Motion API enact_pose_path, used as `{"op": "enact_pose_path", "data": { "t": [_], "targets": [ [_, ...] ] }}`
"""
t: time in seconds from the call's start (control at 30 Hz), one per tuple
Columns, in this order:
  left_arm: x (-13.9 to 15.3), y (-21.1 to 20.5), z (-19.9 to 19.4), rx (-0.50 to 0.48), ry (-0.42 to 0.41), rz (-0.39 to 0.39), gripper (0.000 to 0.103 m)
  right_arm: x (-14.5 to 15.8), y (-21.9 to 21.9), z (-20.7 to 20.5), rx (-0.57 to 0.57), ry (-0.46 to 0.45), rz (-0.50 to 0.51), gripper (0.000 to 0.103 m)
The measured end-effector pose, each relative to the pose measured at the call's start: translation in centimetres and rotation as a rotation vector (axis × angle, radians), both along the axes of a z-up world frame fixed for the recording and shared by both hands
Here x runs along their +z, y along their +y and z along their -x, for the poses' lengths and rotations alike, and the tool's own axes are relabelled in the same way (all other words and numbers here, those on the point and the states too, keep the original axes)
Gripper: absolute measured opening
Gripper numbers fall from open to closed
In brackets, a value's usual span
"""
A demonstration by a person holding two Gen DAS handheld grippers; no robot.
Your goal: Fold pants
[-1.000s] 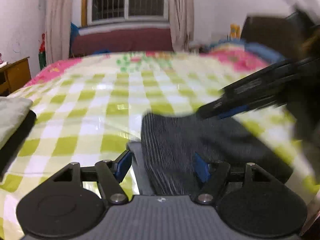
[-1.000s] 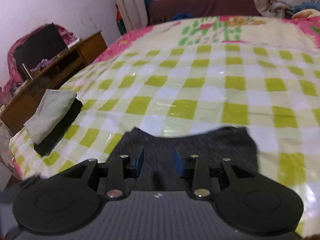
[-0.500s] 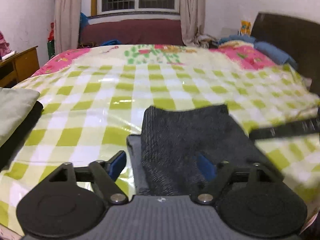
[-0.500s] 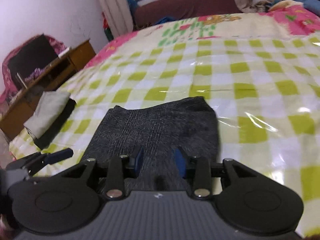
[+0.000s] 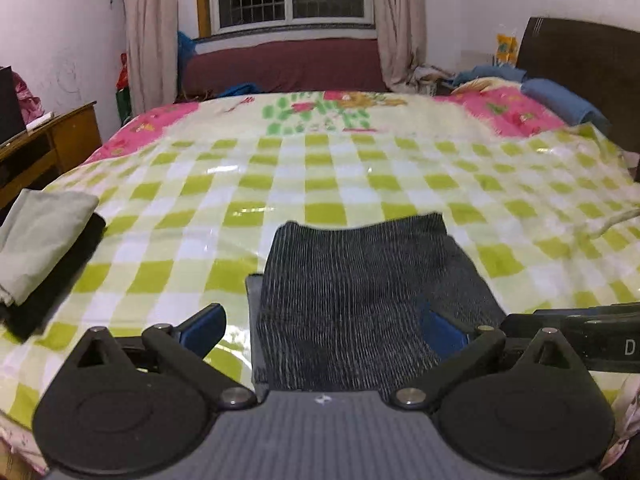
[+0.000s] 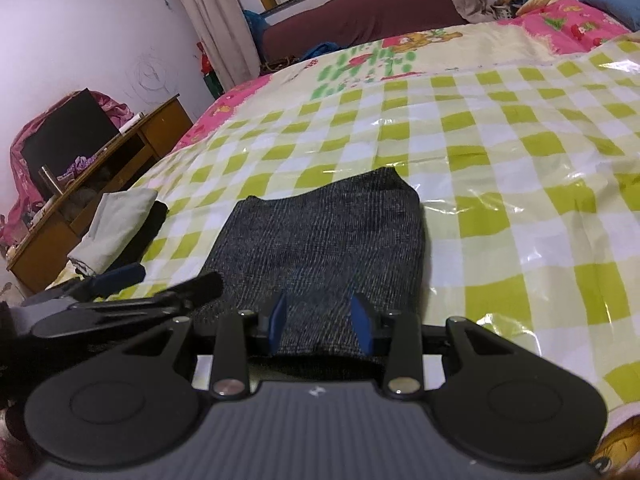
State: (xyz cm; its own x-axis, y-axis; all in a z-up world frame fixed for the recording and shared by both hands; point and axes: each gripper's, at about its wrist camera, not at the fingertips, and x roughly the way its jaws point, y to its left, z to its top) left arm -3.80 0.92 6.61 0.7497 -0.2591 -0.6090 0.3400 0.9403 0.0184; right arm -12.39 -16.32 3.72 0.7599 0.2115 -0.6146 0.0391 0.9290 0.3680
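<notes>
1. Far left in my left wrist view I see a wooden desk [image 5: 60,136] against the wall; the right wrist view shows it with a dark screen [image 6: 68,132] standing on top.
2. Next, near the left edge of the bed [image 5: 360,184], there is a small stack: a folded pale grey-green garment [image 5: 36,240] lying on a folded black garment [image 5: 60,280].
3. My left claw [image 5: 320,326] is spread wide. Its left blue pad hangs over the bare green-checked plastic sheet [image 5: 168,248], just off the left edge of the cloth, and its right blue pad sits over the cloth itself. It is pinching nothing that I can see.
4. The dark grey pants [image 5: 352,280] lie folded into a compact rectangle on the sheet, at the near side of the bed, directly ahead of both claws. A lower layer sticks out slightly along the left edge.
5. My right claw [image 6: 320,320] is partly parted, narrower than the left, with both blue pads over the near edge of the pants [image 6: 320,240]. Whether the pads touch the fabric I cannot tell.
6. In the left wrist view the right claw [image 5: 580,328] enters low from the right, just beside the pants.
7. Far right: a blue pillow [image 5: 560,104] and a dark headboard [image 5: 584,72].
</notes>
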Motion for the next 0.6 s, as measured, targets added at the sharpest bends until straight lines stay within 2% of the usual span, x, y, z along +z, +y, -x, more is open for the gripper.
{"op": "enact_pose_path", "data": {
  "t": [0.4,0.6],
  "targets": [
    [-0.6,-0.6,0.7,-0.001,0.008,-0.007,0.103,-0.9,0.4,0.6,-0.012,0.034,0.012,0.038],
    [-0.7,-1.1,1.0,0.033,-0.019,-0.089,0.103,-1.1,0.8,0.5,0.002,0.048,0.021,0.038]
  ]
}}
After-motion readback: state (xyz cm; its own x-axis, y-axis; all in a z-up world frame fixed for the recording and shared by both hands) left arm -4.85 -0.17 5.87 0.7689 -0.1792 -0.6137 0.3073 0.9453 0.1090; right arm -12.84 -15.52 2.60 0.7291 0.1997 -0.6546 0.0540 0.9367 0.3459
